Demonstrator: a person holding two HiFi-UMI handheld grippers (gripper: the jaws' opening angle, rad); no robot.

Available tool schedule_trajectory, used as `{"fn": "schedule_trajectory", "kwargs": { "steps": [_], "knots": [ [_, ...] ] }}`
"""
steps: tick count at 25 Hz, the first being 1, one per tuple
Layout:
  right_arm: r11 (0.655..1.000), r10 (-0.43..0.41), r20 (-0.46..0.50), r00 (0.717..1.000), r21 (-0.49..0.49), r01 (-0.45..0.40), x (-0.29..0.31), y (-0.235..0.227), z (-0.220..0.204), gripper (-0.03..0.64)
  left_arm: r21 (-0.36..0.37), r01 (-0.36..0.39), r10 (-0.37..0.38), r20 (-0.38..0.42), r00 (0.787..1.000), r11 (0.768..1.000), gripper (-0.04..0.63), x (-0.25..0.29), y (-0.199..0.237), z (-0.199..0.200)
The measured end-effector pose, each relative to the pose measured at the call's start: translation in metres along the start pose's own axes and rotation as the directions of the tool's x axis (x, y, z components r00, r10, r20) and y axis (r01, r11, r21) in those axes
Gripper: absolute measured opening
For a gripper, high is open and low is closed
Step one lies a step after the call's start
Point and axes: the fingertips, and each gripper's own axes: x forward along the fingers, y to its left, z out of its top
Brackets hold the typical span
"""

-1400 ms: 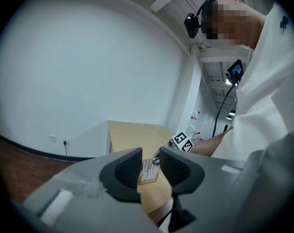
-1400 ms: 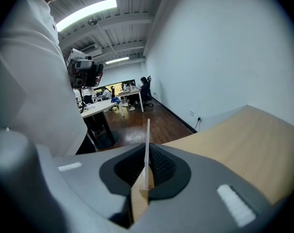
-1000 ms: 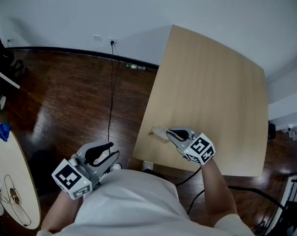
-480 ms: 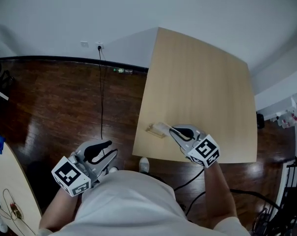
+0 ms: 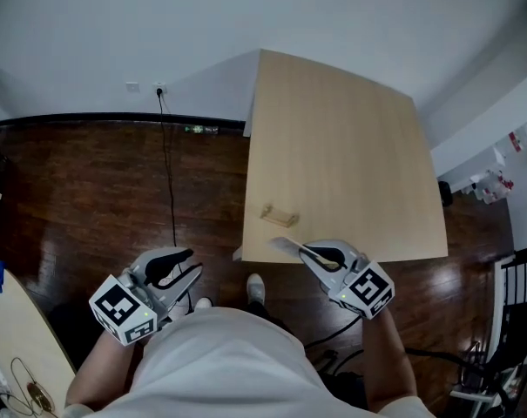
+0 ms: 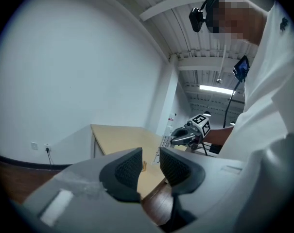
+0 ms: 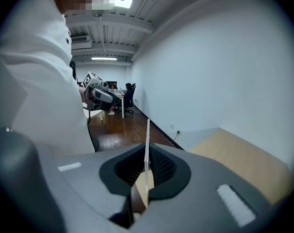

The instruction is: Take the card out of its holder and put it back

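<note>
A small wooden card holder [image 5: 279, 214] lies near the front left edge of the light wooden table [image 5: 350, 138]. My right gripper [image 5: 308, 252] hovers just in front of the holder, at the table's near edge, shut on a thin white card [image 5: 285, 246]. The card is clear of the holder. In the right gripper view the card [image 7: 147, 140] stands edge-on between the pads. My left gripper [image 5: 192, 265] hangs over the floor to the left of the table. Its jaws [image 6: 150, 166] stand a little apart with nothing between them.
Dark wooden floor [image 5: 89, 190] surrounds the table. A black cable [image 5: 167, 172] runs from a wall socket [image 5: 158, 87] toward me. Another pale tabletop [image 5: 10, 338] shows at the lower left, and a black rack [image 5: 517, 320] stands at the right.
My right gripper has drawn back from the holder toward the near table edge, taking the card out with it. The left gripper has stayed over the floor.
</note>
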Motion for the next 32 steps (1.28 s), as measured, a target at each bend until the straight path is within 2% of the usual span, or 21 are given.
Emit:
{"fn": "schedule_trajectory", "kwargs": {
  "steps": [7, 11, 15, 21, 25, 32],
  "knots": [
    [1.0, -0.015, -0.018, 1.0, 0.007, 0.016, -0.017, 0.077, 0.007, 0.021, 0.02, 0.053, -0.053, -0.024, 0.998, 0.998, 0.118, -0.032, -0.002, -0.02],
    [1.0, 0.003, -0.037, 0.999, 0.015, -0.002, -0.021, 0.124, 0.012, 0.021, 0.024, 0.082, -0.081, -0.037, 0.996, 0.996, 0.118, -0.042, -0.002, -0.031],
    [0.999, 0.023, -0.056, 0.998, 0.032, -0.021, -0.024, 0.152, 0.019, 0.021, 0.029, 0.096, -0.095, -0.04, 0.995, 0.995, 0.118, -0.046, -0.004, -0.031],
    [0.999, 0.018, -0.046, 0.999, 0.029, -0.017, -0.029, 0.161, 0.027, 0.021, 0.04, 0.093, -0.092, -0.017, 0.996, 0.995, 0.081, -0.052, -0.008, -0.026],
    [1.0, 0.015, -0.027, 1.0, 0.019, -0.014, -0.03, 0.154, 0.028, 0.02, 0.048, 0.102, -0.102, -0.007, 0.995, 0.994, 0.126, -0.053, -0.014, -0.027],
    [1.0, 0.031, 0.002, 1.0, 0.006, -0.031, -0.025, 0.117, 0.026, 0.021, 0.042, 0.058, -0.058, -0.005, 0.998, 0.997, 0.126, -0.055, -0.015, -0.028]
  ]
}}
